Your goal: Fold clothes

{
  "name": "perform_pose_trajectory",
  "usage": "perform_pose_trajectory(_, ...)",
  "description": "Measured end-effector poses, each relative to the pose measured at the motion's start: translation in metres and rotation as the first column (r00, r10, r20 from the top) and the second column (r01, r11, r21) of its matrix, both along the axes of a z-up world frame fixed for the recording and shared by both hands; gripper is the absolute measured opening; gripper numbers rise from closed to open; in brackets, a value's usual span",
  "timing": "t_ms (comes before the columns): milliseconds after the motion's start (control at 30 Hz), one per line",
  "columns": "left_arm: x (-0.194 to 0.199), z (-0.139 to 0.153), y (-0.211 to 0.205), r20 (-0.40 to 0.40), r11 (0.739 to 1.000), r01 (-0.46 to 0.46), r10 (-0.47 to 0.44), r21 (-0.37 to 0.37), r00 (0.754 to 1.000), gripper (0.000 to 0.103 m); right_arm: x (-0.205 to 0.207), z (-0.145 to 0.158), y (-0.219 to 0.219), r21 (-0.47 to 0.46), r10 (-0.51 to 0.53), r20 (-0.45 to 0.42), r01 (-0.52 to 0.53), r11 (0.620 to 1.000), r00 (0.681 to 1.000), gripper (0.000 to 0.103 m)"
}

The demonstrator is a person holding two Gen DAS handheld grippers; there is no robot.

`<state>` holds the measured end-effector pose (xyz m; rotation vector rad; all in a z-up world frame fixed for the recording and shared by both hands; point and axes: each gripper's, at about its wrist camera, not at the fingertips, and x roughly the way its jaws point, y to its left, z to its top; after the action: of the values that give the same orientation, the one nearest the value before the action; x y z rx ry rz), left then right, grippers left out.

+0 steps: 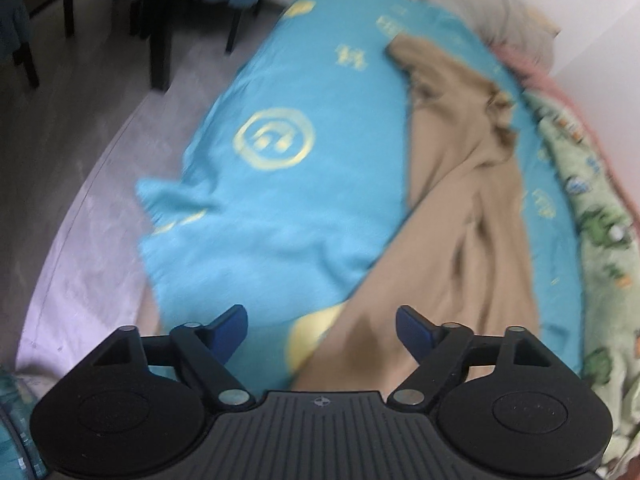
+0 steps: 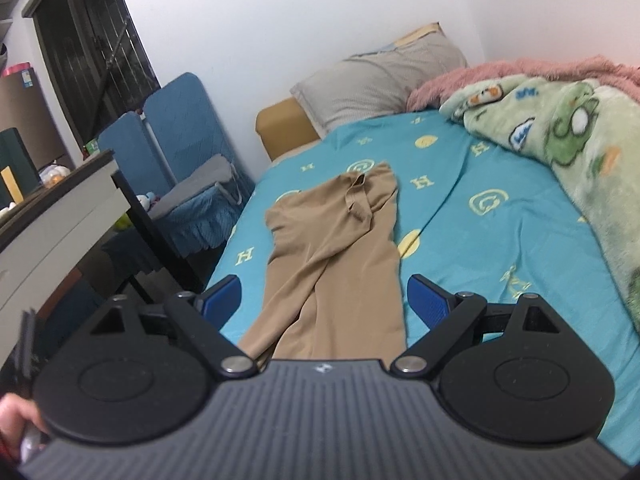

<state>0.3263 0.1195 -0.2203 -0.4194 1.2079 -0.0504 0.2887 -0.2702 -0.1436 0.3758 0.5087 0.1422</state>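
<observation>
Where the tan garment (image 2: pixel 336 252) lies, it runs lengthwise down the turquoise bedsheet (image 2: pixel 500 240), flat along its length and rumpled at the far end, where a seamed edge is folded over. Fabric looks thin, smooth and matte, with long soft creases. Left wrist view shows the same garment (image 1: pixel 452 240), blurred, with a bunched ridge on its far part.

Left gripper (image 1: pixel 321 326): jaws wide apart, nothing between the 2 blue pads, hovering above the near end of the garment and the sheet; contact not seen.
Right gripper (image 2: pixel 323 300): jaws wide apart, empty, the garment's near end showing between the 2 blue pads (image 2: pixel 430 304).

Bedsheet is printed with pale yellow letters and round emblems. A fluffy green cartoon-print blanket (image 2: pixel 560 136) is heaped along the sheet's far side, touching a shaggy pink blanket (image 2: pixel 500 74) behind it. A grey pillow (image 2: pixel 376 80) leans at the head of the bed. Beside the bed stand blue padded chairs (image 2: pixel 176 128) and a white desk (image 2: pixel 60 216) with dark legs.
</observation>
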Motion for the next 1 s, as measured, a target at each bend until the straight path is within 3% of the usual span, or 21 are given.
perform_pose_trajectory(33, -0.001, -0.007, 0.003, -0.035, 1.000, -0.005, 0.004, -0.028, 0.999, 0.067, 0.002, -0.001, 0.002, 0.001, 0.002, -0.006, -0.002, 1.000, 1.000, 0.091)
perform_pose_trajectory(133, -0.003, -0.015, 0.004, -0.080, 0.997, 0.009, -0.015, -0.071, 0.997, 0.062, 0.005, -0.005, 0.006, -0.017, -0.002, -0.022, 0.001, 1.000, 1.000, 0.091)
perform_pose_trajectory(467, -0.014, -0.023, -0.012, -0.144, 0.999, 0.054, -0.053, 0.003, 0.988, 0.041, 0.012, -0.011, 0.004, 0.010, 0.003, -0.066, -0.003, 1.000, 0.998, 0.091)
perform_pose_trajectory(600, -0.019, -0.021, -0.012, -0.154, 0.999, 0.046, -0.042, 0.021, 0.987, 0.015, 0.012, -0.012, 0.001, 0.023, -0.002, -0.077, 0.004, 1.000, 0.997, 0.091)
perform_pose_trajectory(800, -0.028, -0.009, -0.032, -0.111, 0.989, 0.134, -0.127, 0.060, 0.986, 0.007, 0.009, -0.011, -0.001, 0.036, -0.008, -0.073, 0.011, 0.999, 0.997, 0.091)
perform_pose_trajectory(1000, -0.042, 0.015, -0.059, -0.020, 0.955, 0.229, -0.230, 0.190, 0.973, 0.003, 0.006, -0.011, -0.008, 0.046, -0.026, -0.074, 0.029, 0.999, 0.997, 0.091)
